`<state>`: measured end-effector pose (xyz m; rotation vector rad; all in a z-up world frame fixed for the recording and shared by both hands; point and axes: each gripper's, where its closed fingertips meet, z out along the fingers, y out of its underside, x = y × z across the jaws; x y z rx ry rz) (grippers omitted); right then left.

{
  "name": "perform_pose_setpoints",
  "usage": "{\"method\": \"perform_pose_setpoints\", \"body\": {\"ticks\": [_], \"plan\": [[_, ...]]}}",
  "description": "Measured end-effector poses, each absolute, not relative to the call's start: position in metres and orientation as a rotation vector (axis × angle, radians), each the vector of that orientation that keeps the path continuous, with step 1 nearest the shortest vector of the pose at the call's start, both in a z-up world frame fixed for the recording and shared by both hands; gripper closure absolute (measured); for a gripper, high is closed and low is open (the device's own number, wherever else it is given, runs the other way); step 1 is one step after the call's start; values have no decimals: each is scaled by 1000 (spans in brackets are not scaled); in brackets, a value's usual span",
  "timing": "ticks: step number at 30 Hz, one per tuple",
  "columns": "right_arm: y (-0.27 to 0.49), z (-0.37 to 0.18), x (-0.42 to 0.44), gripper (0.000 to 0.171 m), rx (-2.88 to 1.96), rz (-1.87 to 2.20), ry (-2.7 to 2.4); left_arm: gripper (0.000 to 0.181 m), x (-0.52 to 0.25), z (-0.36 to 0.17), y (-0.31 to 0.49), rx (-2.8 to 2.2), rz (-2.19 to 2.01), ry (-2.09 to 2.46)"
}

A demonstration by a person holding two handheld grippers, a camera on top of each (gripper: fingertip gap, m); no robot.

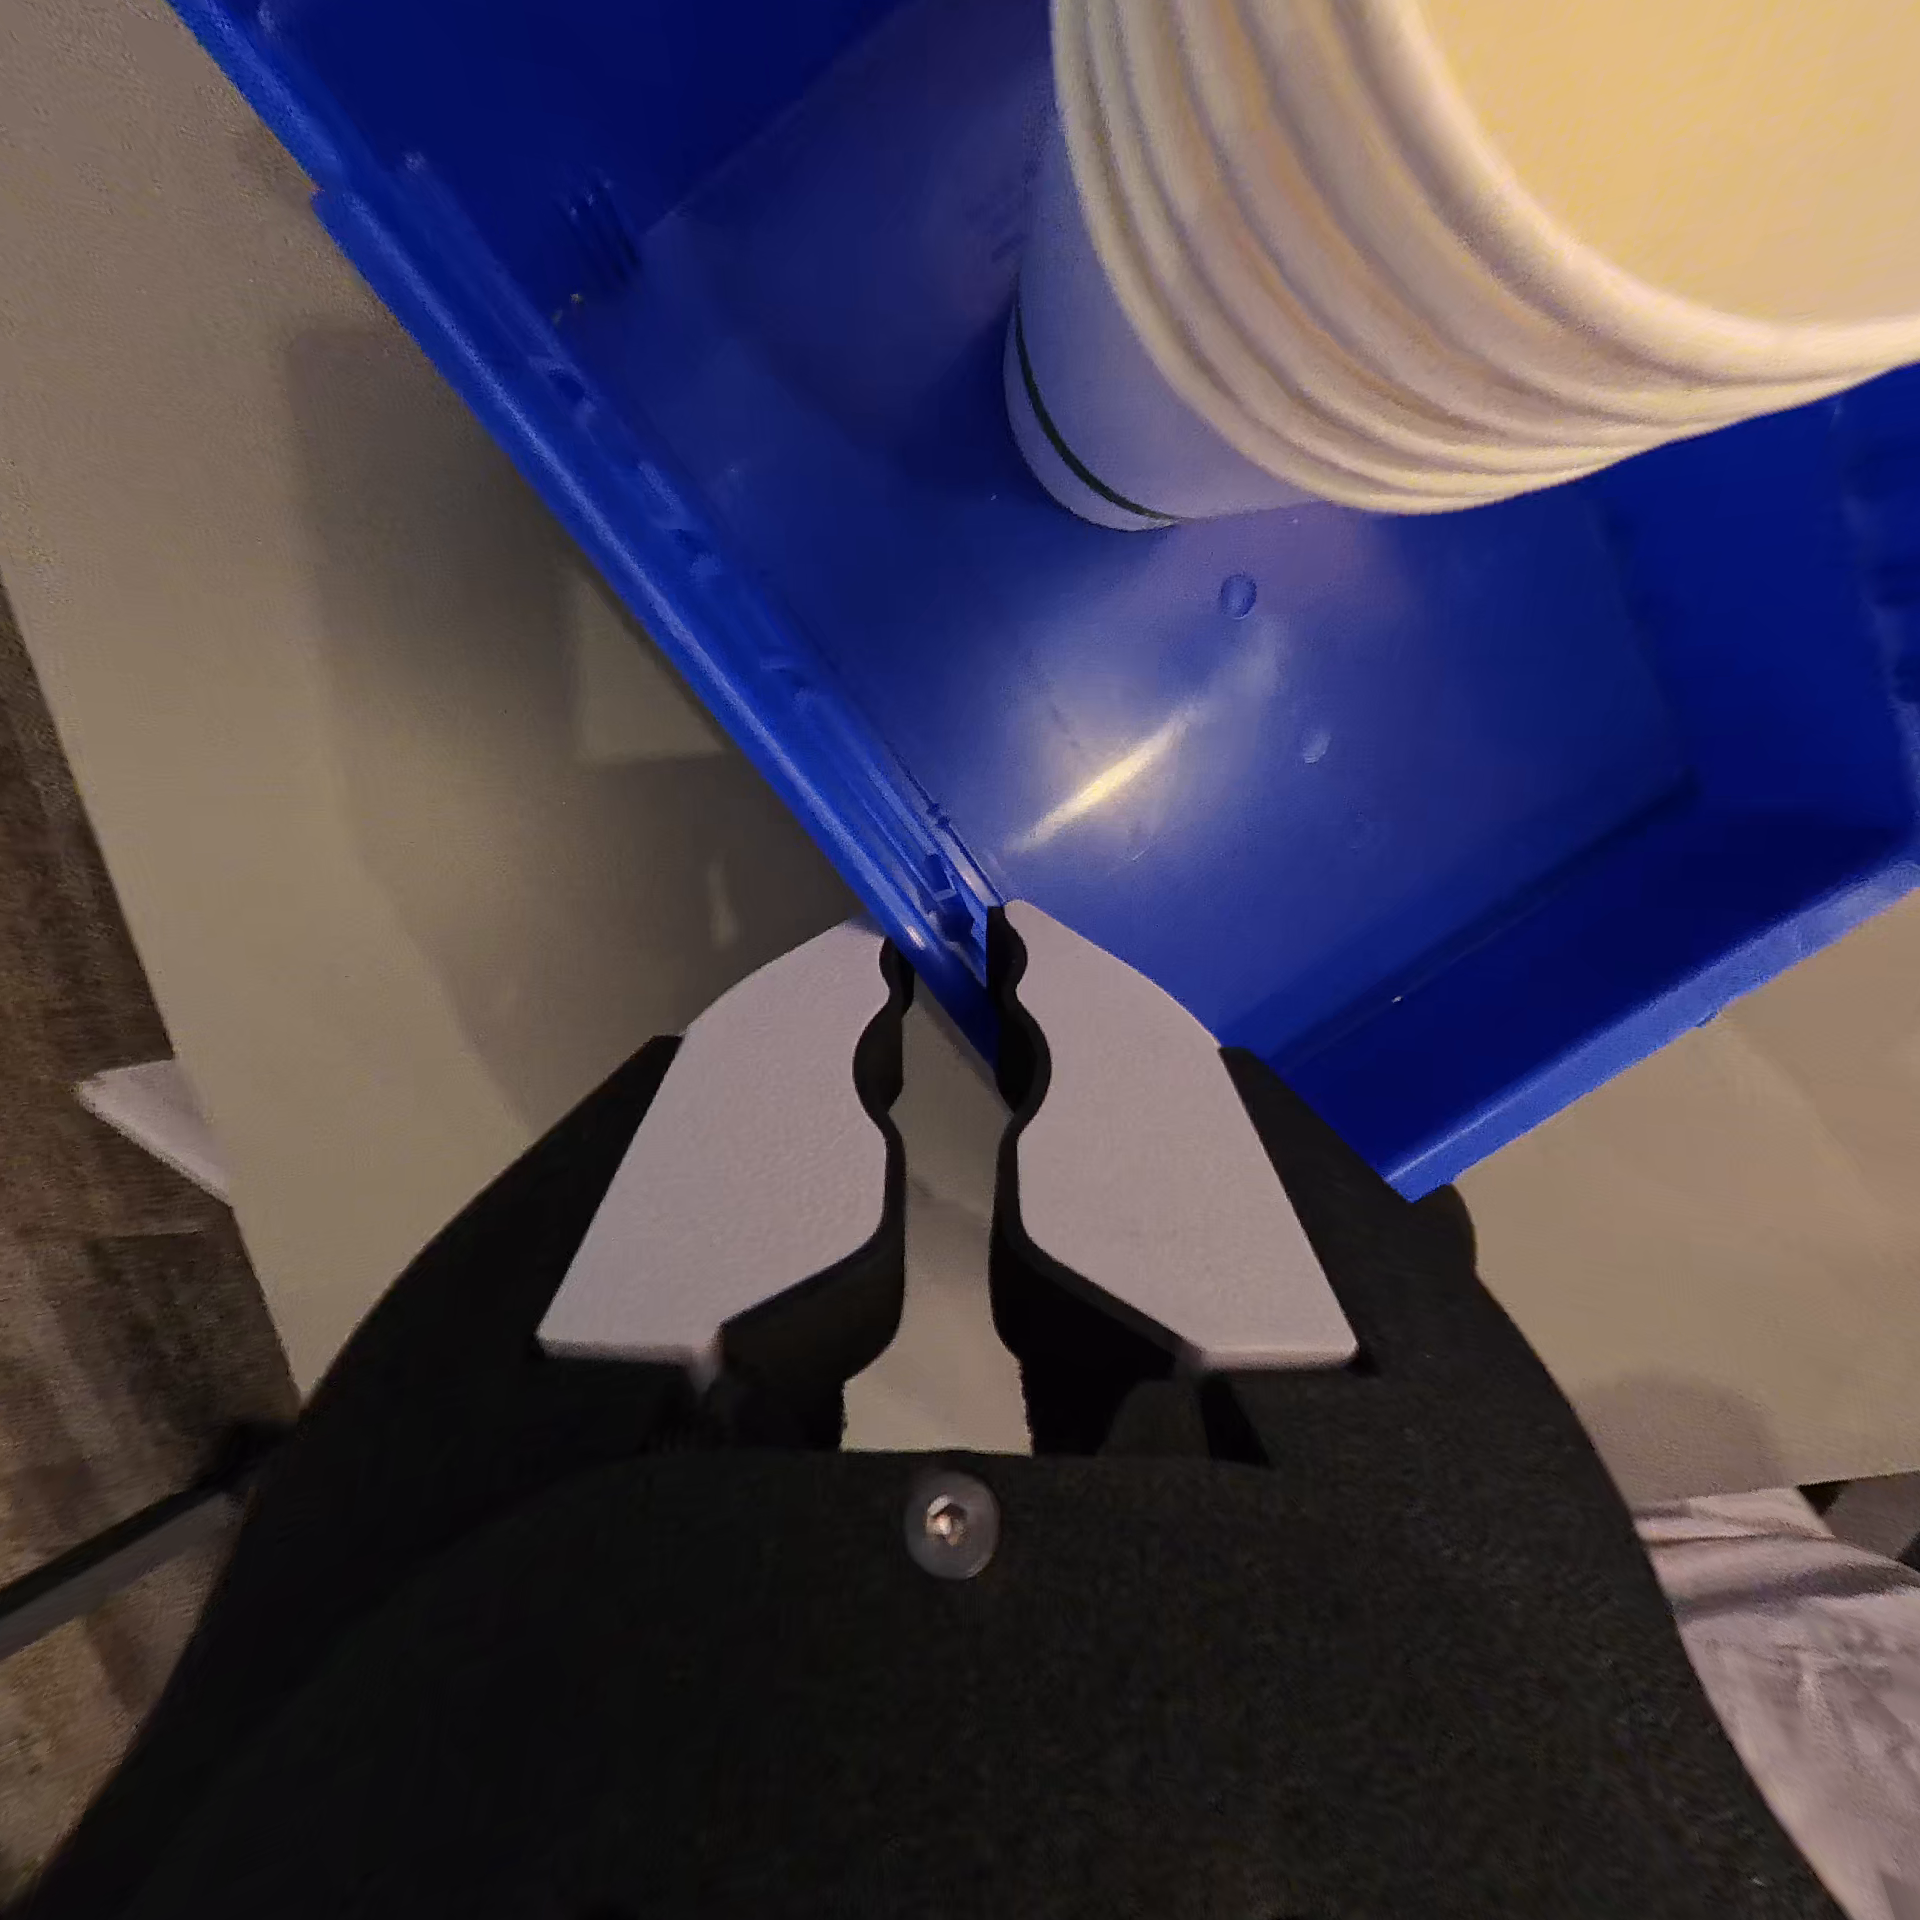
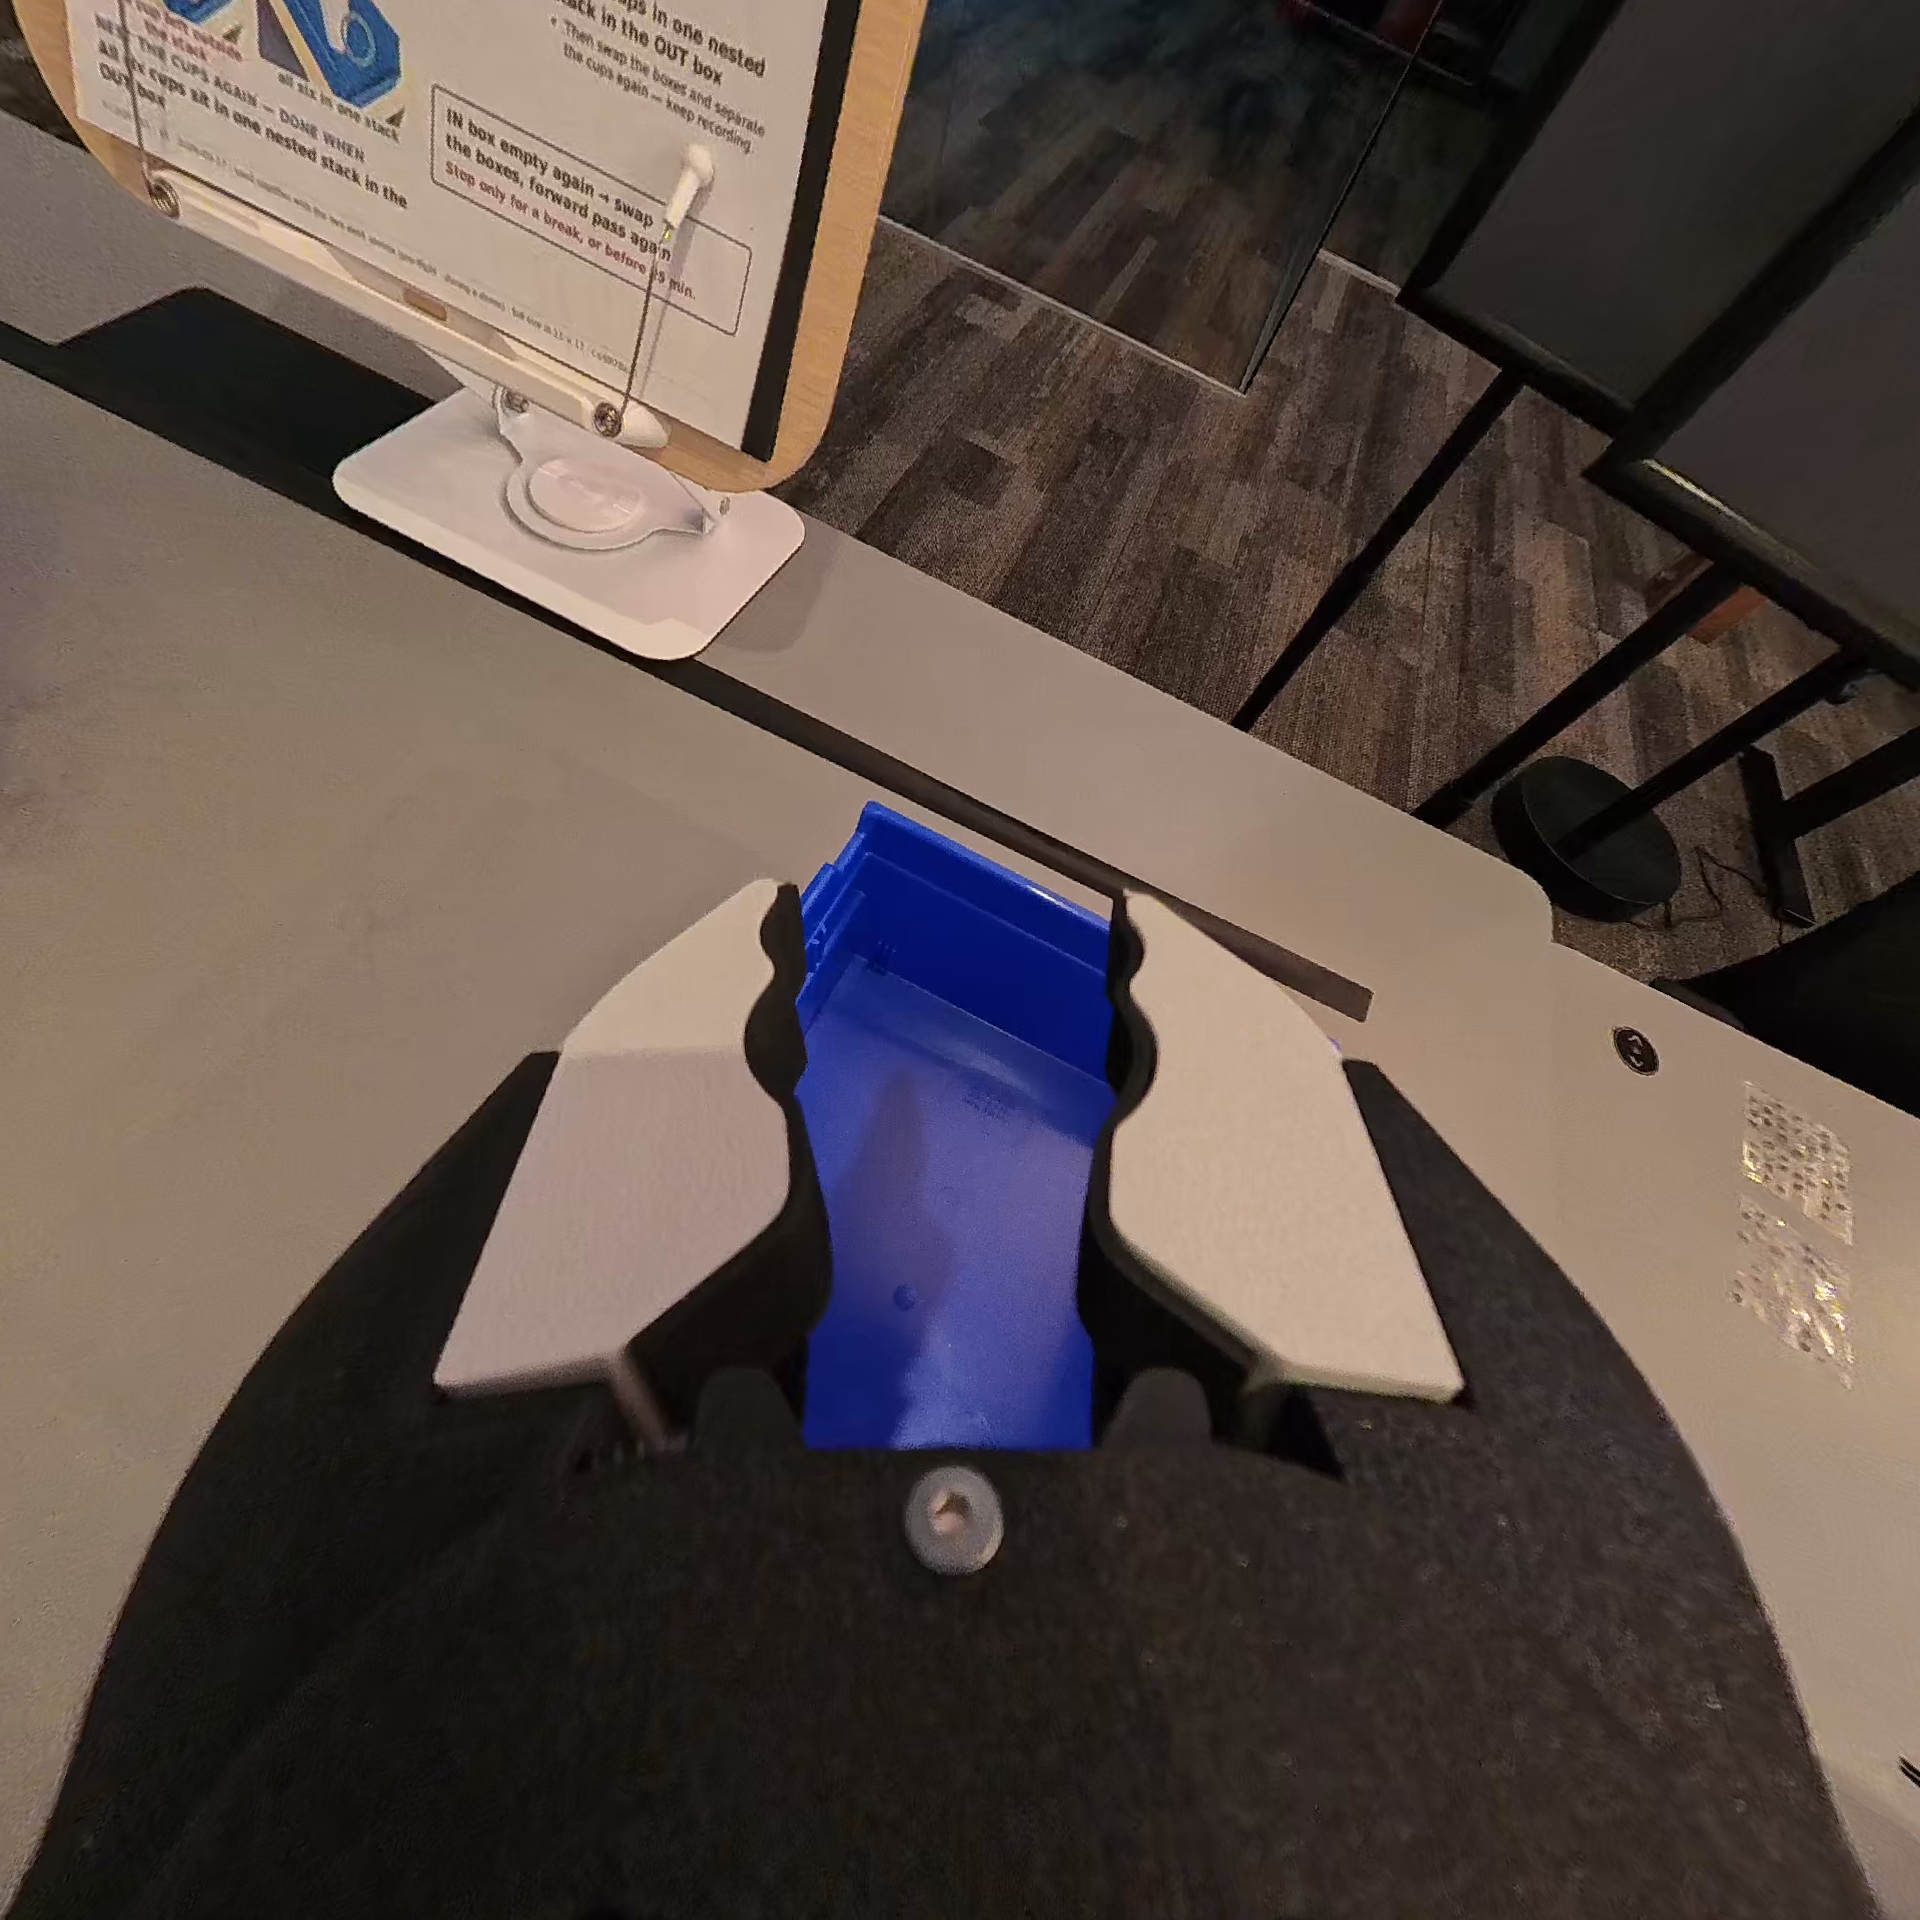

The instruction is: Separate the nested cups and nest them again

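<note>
Pinching a blue bin's [image 1: 1299,727] wall, the left gripper [image 1: 951,961] holds nested cups [image 1: 1351,312] inside; the right gripper [image 2: 956,935] gapes over another blue bin [image 2: 951,1195].

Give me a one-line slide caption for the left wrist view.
Left hand-held gripper pinches the wall of a blue bin holding a stack of nested white cups.

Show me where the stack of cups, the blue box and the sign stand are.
stack of cups [image 1: 1351,343]: left wrist view, on the ribbed rims.
blue box [image 1: 1299,831]: left wrist view, on its bare floor.
sign stand [image 2: 717,582]: right wrist view, on its white base.
</note>
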<state>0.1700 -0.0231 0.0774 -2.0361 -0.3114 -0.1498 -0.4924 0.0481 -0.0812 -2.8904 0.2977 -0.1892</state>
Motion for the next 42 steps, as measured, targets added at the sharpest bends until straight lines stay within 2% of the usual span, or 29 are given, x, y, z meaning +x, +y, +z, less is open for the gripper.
{"method": "perform_pose_setpoints", "body": {"ticks": [6,12,15,20,27,42], "plan": [[-19,71,164,117,-2058,-158,-341,169,-486,-80,66,-2859,-239,352],[-15,61,162,117,-2101,-198,-370,173,-487,-78,65,-2857,-305,56],[-15,61,159,117,-2106,-211,-385,164,-484,-79,52,-2913,-198,45],[-16,61,157,117,-2109,-220,-396,155,-484,-96,41,-3033,57,161],[-17,63,158,117,-2102,-211,-395,171,-485,-107,39,-3077,-69,227],[-10,47,153,117,-2149,-209,-442,170,-491,-108,74,-2844,-25,751]]}}
